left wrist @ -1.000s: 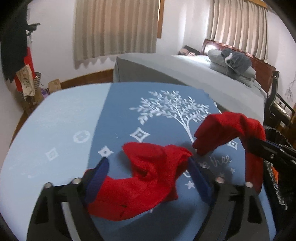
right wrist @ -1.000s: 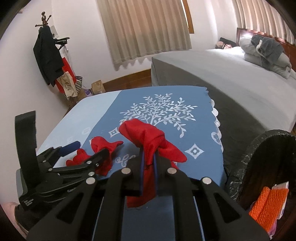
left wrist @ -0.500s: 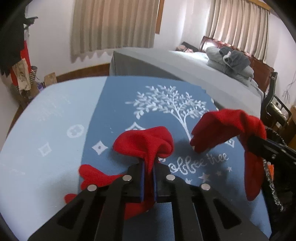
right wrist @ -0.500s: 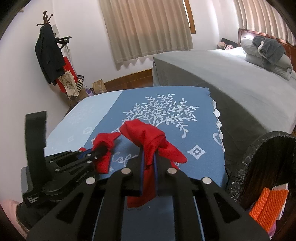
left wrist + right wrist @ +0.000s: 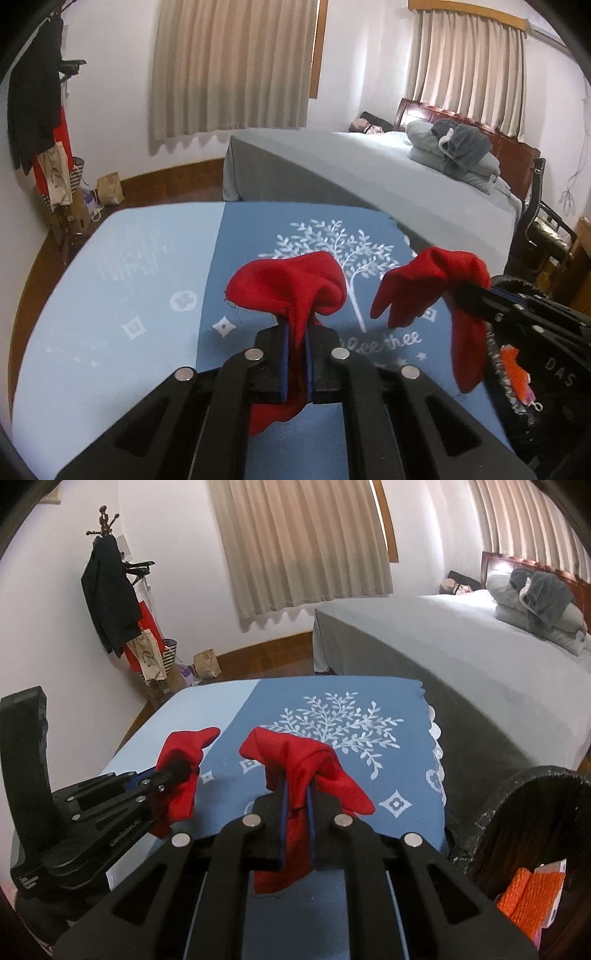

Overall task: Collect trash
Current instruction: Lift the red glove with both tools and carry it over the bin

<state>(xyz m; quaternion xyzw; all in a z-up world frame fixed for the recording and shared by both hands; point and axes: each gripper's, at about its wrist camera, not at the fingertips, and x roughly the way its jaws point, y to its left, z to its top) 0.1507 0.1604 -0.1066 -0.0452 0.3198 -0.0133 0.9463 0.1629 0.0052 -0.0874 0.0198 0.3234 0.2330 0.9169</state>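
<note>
So both claws are pinched right down, each on its own bit of red cloth. The left gripper [image 5: 295,341] has the left red rag [image 5: 291,288] bunched above its jaws, tail hanging clear of the blue tablecloth [image 5: 110,295]. The right gripper [image 5: 295,805] has the right red rag [image 5: 306,760] the same way. Guessing they're held up so neither drags en route to the black bin [image 5: 517,794], just right of the tablecloth.

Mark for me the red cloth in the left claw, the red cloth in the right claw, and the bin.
Left claw's red cloth [image 5: 291,284], left wrist view, bunched top.
Right claw's red cloth [image 5: 295,755], right wrist view, folded top.
Bin [image 5: 532,775], right wrist view, bag-lined rim.
</note>
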